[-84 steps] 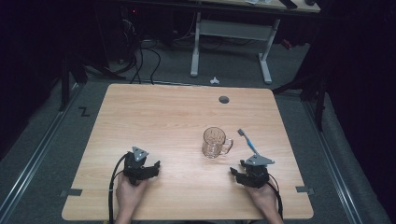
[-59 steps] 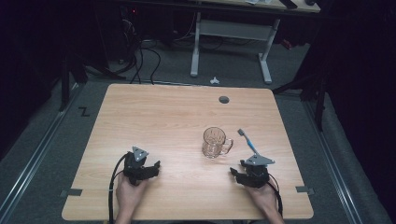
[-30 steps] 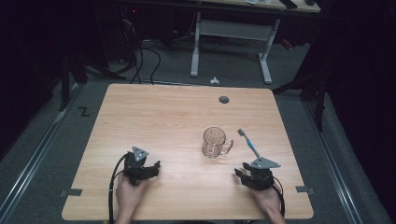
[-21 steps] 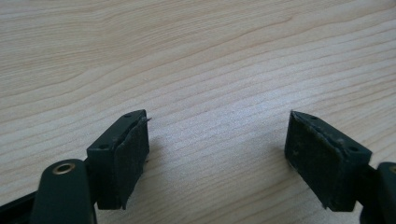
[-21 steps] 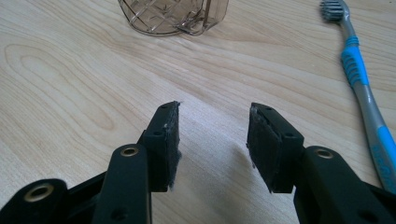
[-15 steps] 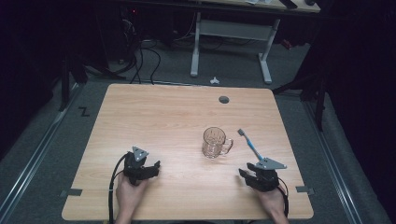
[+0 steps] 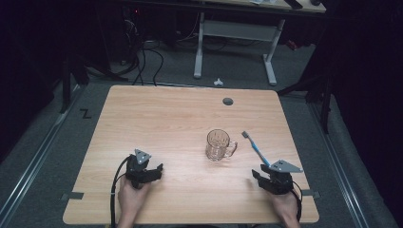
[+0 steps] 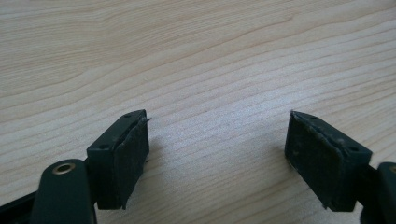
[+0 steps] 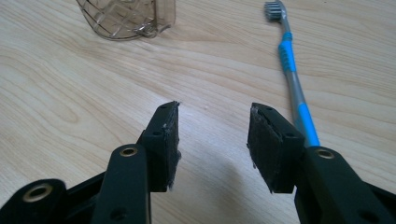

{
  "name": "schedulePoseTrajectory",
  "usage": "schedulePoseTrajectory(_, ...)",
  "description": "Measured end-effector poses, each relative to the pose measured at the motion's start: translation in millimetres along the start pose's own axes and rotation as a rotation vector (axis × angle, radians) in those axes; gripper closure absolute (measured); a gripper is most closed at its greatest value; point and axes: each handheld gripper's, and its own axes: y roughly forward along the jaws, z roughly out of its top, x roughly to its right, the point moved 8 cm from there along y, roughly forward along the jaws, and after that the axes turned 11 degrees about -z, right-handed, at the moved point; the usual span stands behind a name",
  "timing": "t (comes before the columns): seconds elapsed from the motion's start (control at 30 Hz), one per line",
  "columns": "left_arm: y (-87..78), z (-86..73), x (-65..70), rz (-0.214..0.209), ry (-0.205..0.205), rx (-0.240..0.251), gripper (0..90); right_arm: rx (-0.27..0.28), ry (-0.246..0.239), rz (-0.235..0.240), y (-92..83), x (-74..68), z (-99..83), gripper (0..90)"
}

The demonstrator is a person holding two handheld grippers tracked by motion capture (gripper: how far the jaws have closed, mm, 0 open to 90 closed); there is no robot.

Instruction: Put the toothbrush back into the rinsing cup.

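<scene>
So far nothing is picked up: the toothbrush (image 9: 293, 77) lies flat near the table's (image 7: 157, 114) right edge beside the glass mug (image 7: 218, 145), both hand-held grippers spread and empty, the right hand-held gripper (image 9: 212, 142) nearest.

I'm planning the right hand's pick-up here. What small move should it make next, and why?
Probably shift the right gripper sideways toward the toothbrush until the handle lies between its fingers. They stand open with bare table between them, and the blue and grey handle lies flat just outside one finger. The glass mug stands farther off, apart from the brush.
</scene>
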Motion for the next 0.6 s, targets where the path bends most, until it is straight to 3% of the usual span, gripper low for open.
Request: schedulePoseTrajectory(0.6, 0.0, 0.0, 0.0, 0.0, -0.001, 0.001, 22.4, 0.003, 0.021, -0.01, -3.3, 11.1, -2.0, 52.3)
